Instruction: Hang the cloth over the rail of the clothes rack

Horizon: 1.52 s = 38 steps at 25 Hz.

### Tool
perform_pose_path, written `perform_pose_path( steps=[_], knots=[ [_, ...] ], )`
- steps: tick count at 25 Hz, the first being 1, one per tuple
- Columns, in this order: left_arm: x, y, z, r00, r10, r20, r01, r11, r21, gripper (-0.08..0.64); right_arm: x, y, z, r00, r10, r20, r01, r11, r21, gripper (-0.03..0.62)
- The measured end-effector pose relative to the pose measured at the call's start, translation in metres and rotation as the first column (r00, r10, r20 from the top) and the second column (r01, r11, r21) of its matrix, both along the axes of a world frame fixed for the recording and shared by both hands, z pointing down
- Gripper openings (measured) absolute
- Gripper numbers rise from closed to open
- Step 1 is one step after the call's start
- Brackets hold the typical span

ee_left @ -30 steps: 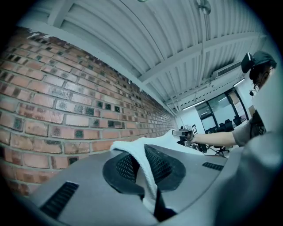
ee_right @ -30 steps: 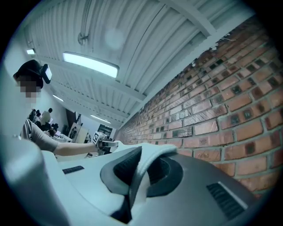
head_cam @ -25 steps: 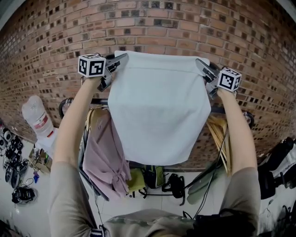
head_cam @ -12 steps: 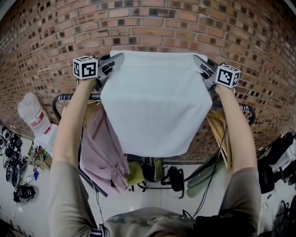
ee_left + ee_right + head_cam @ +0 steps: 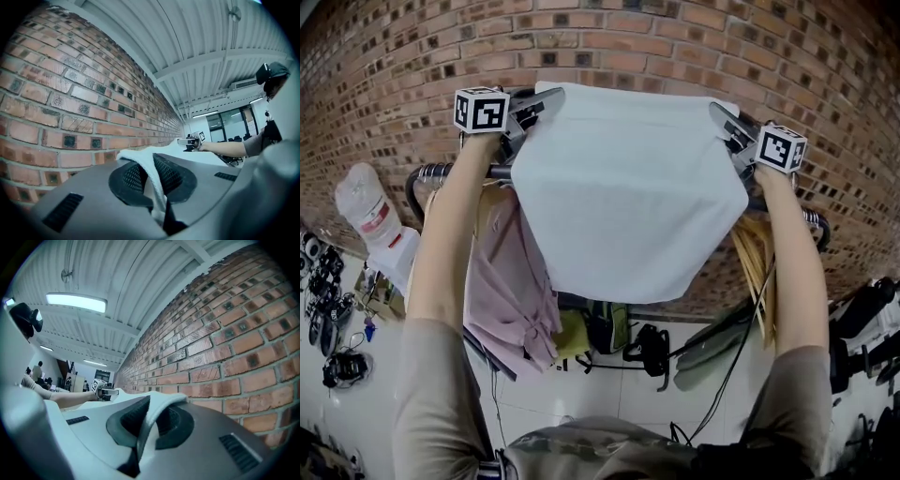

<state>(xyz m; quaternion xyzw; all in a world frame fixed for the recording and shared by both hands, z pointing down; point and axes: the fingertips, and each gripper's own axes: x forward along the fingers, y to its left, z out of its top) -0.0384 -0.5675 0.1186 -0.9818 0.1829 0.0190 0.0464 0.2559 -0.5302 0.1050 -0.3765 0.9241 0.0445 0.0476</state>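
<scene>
A white rectangular cloth (image 5: 628,197) is stretched out flat between the two tongs, one upper corner in each. The left tongs (image 5: 539,101) are closed on the left corner; the left gripper view shows a fold of white fabric pinched between the ribbed black pads. The right tongs (image 5: 727,127) are likewise clamped on the right corner, where the fabric runs up between the pads and curls over the top.

Both arms reach forward toward the red brick wall (image 5: 675,47). The cloth's top edge sits higher than the dark metal rail of the clothes rack (image 5: 431,172). The rest hangs down on the person's side, covering the rail's middle. Whether the fabric touches the rail cannot be told.

A pale pink garment (image 5: 511,281) hangs from the rail at the left, partly behind the cloth. Bare wooden hangers (image 5: 759,281) hang at the right.
</scene>
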Motion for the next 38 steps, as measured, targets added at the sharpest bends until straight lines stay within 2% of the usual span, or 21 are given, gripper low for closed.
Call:
perform_pose_path(
  steps=[2,5,8,12,17,20,24,29,33,34,38],
  knots=[
    [-0.001,-0.002,0.005,0.999,-0.028,0.036,0.028,1.000,0.015,0.018,-0.003,0.001,0.005,1.000,0.000,-0.021,0.000,1.000,-0.013,0.018],
    [0.000,-0.005,0.016,0.995,-0.051,0.091,0.052,0.999,-0.002,0.018,-0.003,-0.001,0.013,0.998,0.012,-0.064,-0.014,0.999,-0.031,0.018],
    [0.002,-0.006,0.020,0.989,-0.077,0.123,0.077,0.997,0.008,0.018,-0.002,0.001,0.016,0.997,0.007,-0.072,-0.010,0.999,-0.041,0.018],
    [0.004,-0.002,0.030,0.984,-0.064,0.166,0.066,0.998,-0.007,0.018,-0.004,0.004,0.018,0.997,0.004,-0.083,-0.009,0.999,-0.054,0.018],
    [0.004,0.002,0.028,0.989,-0.047,0.138,0.051,0.998,-0.028,0.018,-0.003,0.005,0.020,0.998,-0.006,-0.070,0.001,0.998,-0.068,0.018],
    [0.004,0.001,0.029,0.988,-0.039,0.147,0.046,0.998,-0.047,0.018,-0.002,0.005,0.020,0.996,0.004,-0.085,-0.010,0.998,-0.067,0.018],
    [0.006,0.004,0.031,0.994,0.013,0.107,-0.001,0.993,-0.119,0.021,0.000,0.004,0.021,0.996,0.018,-0.085,-0.024,0.997,-0.077,0.018],
    [0.017,0.010,0.043,0.992,0.074,0.100,-0.052,0.976,-0.210,0.210,0.003,0.004,0.026,0.995,0.027,-0.093,-0.036,0.994,-0.099,0.018],
    [0.018,0.007,0.048,0.993,0.062,0.096,-0.036,0.967,-0.251,0.290,0.004,0.003,0.026,0.994,0.030,-0.102,-0.040,0.995,-0.094,0.018],
    [0.017,0.005,0.048,0.994,0.048,0.093,-0.023,0.967,-0.254,0.343,0.005,0.002,0.026,0.994,0.034,-0.100,-0.044,0.994,-0.097,0.018],
    [0.016,0.003,0.048,0.995,0.027,0.093,-0.004,0.971,-0.238,0.345,0.003,0.003,0.032,0.992,0.035,-0.124,-0.051,0.991,-0.122,0.018]
  ],
)
